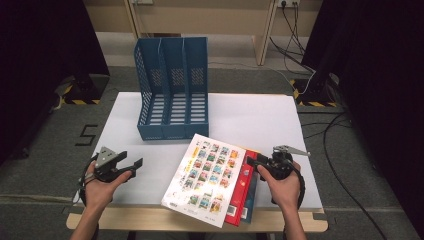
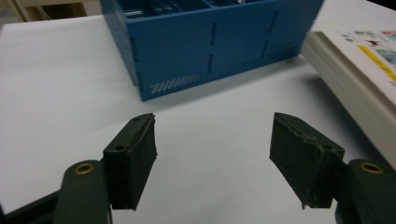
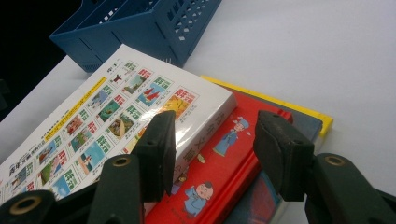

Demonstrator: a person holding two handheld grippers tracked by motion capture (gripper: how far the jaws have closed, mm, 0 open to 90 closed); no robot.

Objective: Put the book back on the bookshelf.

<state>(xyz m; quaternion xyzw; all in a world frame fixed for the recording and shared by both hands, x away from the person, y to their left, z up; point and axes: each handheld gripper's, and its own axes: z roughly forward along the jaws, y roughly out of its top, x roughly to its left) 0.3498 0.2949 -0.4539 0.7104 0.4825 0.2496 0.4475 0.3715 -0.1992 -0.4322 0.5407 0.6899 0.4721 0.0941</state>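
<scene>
A stack of books (image 1: 215, 180) is laid at the counter's (image 1: 260, 120) near edge, overhanging it, in front of the blue file rack (image 1: 172, 87). The right gripper (image 1: 260, 162), jaws open and empty, is held beside the stack; a careless nudge could tip books off. The left gripper (image 1: 131, 166), also open, is held left of the stack over bare counter, where room is left.

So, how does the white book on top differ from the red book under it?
The white book has a cover of many small colour pictures in rows; the red book has a plain red cover with cartoon figures. The white book lies on top, fully visible and turned at an angle; the red book is mostly covered, showing along its right edge. Both lie flat on the table.
</scene>
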